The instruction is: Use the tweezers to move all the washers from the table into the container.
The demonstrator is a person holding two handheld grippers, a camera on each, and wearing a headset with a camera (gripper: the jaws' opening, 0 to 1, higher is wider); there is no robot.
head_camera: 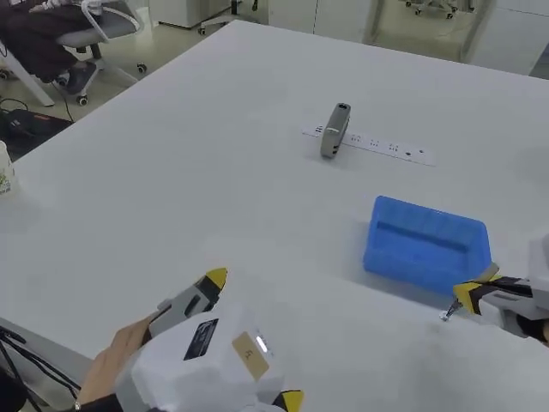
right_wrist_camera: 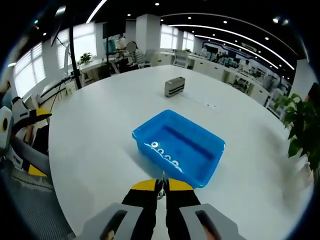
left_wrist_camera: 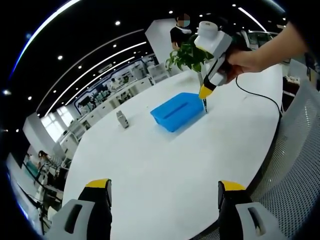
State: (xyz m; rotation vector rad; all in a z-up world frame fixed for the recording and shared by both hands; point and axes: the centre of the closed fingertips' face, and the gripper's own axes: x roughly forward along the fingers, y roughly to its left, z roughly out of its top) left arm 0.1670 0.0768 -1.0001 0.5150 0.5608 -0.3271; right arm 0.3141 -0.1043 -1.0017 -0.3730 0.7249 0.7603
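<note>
I held the right gripper pinched on what looked like the tweezers, just beside the container; washers lay inside; the left gripper was spread above the worktop.

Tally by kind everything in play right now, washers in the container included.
Blue container: 1
Washers in it: 4, as far as visible
Tweezers, in the right gripper: 1
Grey block: 1
White strip: 1
Total: 8

Open-plan office: swivel chair, desk rows, strip lights.
</note>
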